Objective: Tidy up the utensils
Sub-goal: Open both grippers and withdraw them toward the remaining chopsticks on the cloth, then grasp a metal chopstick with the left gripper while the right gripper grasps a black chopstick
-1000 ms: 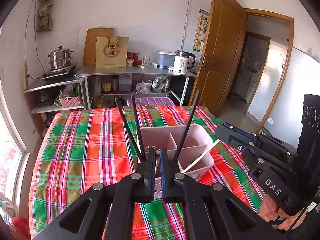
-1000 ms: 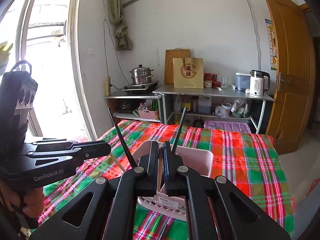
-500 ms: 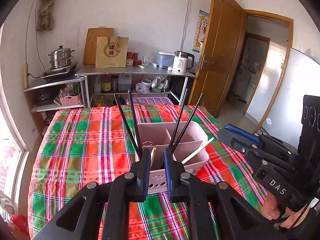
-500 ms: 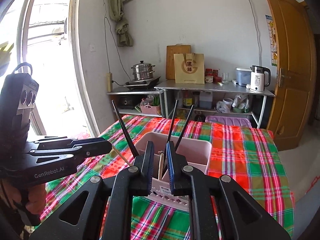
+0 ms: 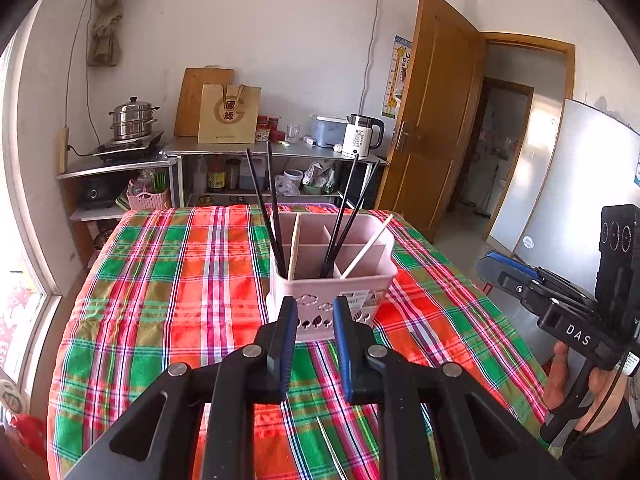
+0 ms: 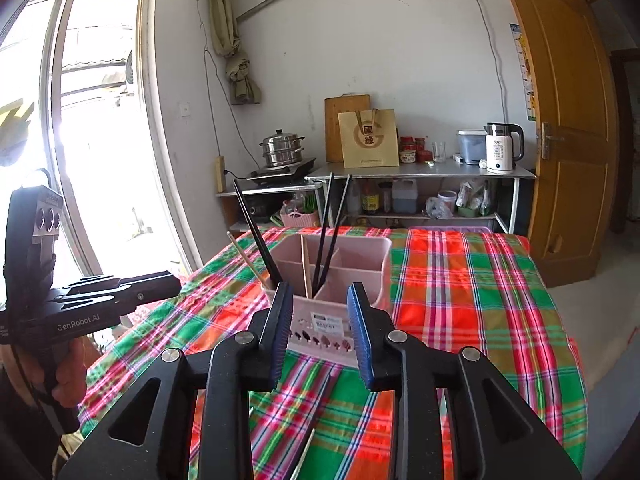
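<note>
A pink divided utensil holder point(image 5: 328, 300) point(image 6: 360, 264) stands on the plaid tablecloth point(image 5: 168, 280). Black chopsticks point(image 5: 266, 208) point(image 6: 332, 224) and pale wooden chopsticks point(image 5: 366, 246) point(image 6: 306, 260) stand upright in its compartments. My left gripper point(image 5: 316, 312) is open and empty, just in front of the holder. My right gripper point(image 6: 320, 300) is open and empty, also just in front of it. A loose pale chopstick point(image 5: 330, 448) point(image 6: 302, 456) lies on the cloth beneath the grippers.
Metal shelves point(image 5: 276, 152) with a kettle point(image 5: 362, 136), a steamer pot point(image 5: 132, 124) and a paper bag point(image 5: 228, 114) stand behind the table. A wooden door point(image 5: 436, 112) is open at the right. A window point(image 6: 92, 140) is at the left.
Both grippers have opened and pulled back from the holder. The black chopsticks they had held now stand free in the holder.
</note>
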A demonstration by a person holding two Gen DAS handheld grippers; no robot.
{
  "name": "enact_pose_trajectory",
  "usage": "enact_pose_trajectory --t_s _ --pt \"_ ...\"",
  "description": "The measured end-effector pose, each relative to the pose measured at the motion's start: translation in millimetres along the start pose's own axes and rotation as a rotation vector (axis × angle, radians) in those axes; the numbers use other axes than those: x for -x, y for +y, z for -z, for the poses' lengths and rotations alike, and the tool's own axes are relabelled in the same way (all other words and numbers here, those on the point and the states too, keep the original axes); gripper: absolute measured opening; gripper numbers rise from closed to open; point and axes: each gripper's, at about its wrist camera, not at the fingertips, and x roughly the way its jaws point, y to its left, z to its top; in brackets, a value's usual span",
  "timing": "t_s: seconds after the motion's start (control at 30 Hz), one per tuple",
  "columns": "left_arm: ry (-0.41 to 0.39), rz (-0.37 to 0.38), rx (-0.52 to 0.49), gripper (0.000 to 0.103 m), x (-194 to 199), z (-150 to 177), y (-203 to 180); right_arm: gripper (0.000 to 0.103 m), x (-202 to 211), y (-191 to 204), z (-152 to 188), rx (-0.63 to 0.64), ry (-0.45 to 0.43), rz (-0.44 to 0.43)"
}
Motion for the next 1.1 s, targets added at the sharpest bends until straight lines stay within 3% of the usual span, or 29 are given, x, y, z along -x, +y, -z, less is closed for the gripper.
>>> enact_pose_trajectory --t_s 0.3,0.6,1.1 --pt "0.025 -0.006 -0.001 0.018 15.3 55.1 -8.7 0.029 27.7 -15.7 39.3 -0.035 0.036 0.016" --pt "0.106 0.028 0.007 0.018 6.3 93.6 -20.2 0.029 29.3 -26.7 63.8 -0.067 0.093 0.031" --pt "0.236 0.013 0.011 0.018 -32.6 116.9 -22.6 0.029 7.5 -46.7 81.2 -0.105 0.177 0.061"
